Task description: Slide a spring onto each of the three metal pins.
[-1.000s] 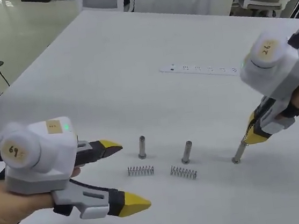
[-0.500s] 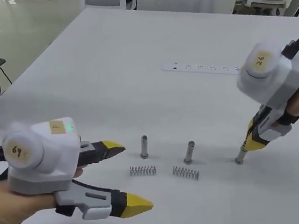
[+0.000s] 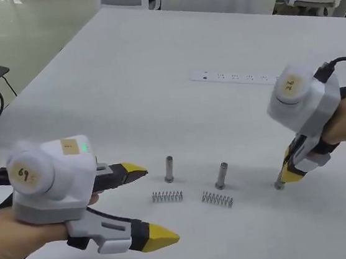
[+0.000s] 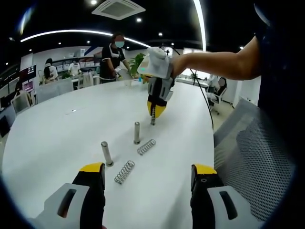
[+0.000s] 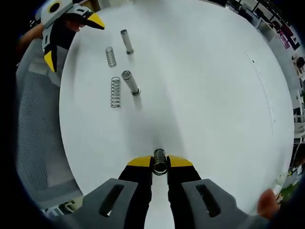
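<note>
While our yellow-tipped right gripper [image 5: 159, 164] clamps a small coiled steel spring [image 5: 160, 160] over the short metal pin [image 3: 279, 185] right of the middle metal pin [image 3: 221, 175], we want it plumb, lowered gently; our left gripper [image 4: 148, 168] gapes, empty.

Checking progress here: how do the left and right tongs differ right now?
The left tongs are open and hold nothing; the right tongs are shut on a spring. The left tongs hover nearly level beside the loose springs; the right tongs point down at the third pin. Both have yellow tips.
</note>
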### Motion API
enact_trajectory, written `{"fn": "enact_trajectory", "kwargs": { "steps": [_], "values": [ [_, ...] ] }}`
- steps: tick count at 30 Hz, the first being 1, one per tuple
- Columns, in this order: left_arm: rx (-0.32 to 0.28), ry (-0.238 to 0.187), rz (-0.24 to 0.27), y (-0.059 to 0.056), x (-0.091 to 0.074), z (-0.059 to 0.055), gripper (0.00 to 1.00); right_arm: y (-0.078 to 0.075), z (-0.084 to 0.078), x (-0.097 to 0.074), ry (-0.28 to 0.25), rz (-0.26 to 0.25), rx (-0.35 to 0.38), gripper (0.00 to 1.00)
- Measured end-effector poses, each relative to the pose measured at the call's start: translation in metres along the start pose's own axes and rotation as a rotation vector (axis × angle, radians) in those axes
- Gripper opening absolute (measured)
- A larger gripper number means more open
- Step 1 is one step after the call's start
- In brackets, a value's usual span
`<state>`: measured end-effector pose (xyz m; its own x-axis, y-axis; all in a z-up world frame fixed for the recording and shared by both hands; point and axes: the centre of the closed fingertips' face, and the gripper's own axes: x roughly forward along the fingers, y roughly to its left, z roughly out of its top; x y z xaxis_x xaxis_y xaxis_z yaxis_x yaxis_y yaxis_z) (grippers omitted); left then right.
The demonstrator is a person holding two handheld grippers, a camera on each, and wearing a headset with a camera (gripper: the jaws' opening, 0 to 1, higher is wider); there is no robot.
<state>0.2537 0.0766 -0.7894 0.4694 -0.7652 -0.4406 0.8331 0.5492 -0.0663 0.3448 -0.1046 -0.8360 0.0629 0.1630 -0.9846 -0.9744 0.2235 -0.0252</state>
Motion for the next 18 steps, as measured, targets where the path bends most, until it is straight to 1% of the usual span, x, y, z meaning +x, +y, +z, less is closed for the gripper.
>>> {"fn": "enact_trajectory", "kwargs": {
  "steps": [4, 15, 18],
  "values": [
    [0.0, -0.001, 0.002, 0.0, 0.0, 0.001, 0.69, -0.001, -0.001, 0.008, 0.005, 0.003, 0.002, 0.09],
    [-0.001, -0.001, 0.008, 0.001, -0.001, 0.0, 0.69, -0.001, -0.002, 0.012, 0.007, 0.008, -0.001, 0.09],
    [-0.002, -0.002, 0.01, 0.001, -0.002, 0.0, 0.69, -0.001, 0.0, 0.012, -0.002, 0.008, -0.002, 0.11]
  ]
}}
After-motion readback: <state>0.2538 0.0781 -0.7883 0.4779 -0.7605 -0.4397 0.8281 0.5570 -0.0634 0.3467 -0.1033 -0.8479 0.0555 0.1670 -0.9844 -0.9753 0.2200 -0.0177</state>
